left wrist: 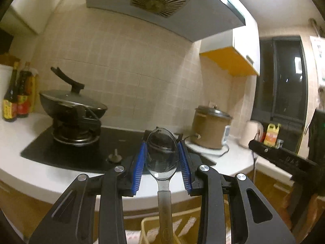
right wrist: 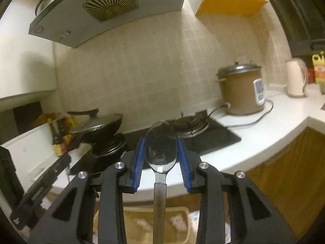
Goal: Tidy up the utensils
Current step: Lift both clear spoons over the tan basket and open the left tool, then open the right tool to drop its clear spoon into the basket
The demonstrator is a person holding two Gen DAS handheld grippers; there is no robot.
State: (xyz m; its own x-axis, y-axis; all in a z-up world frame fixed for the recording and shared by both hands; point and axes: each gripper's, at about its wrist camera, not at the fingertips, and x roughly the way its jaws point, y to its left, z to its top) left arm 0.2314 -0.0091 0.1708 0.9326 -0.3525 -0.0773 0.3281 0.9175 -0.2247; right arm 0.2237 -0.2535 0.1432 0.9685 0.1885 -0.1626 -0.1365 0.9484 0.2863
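My left gripper (left wrist: pixel 161 154) is shut on a metal spoon (left wrist: pixel 161 152), its blue pads (left wrist: pixel 138 167) pressing both sides of the bowl, handle hanging down. My right gripper (right wrist: pixel 161 152) is likewise shut on a second metal spoon (right wrist: pixel 161 148), bowl between the blue pads (right wrist: pixel 138 163), handle pointing down. Both are held in the air in front of the counter edge. A cream slotted basket lies below each gripper, in the left wrist view (left wrist: pixel 182 223) and in the right wrist view (right wrist: pixel 140 223). The other gripper shows at the right edge of the left wrist view (left wrist: pixel 284 156).
A black gas hob (left wrist: pixel 67 154) holds a lidded wok (left wrist: pixel 71 101). Sauce bottles (left wrist: pixel 16 99) stand at the left, a brown rice cooker (left wrist: pixel 211 128) and a cream kettle (right wrist: pixel 295 77) on the white counter (right wrist: pixel 274 126) at the right. A range hood (left wrist: pixel 162 6) hangs above.
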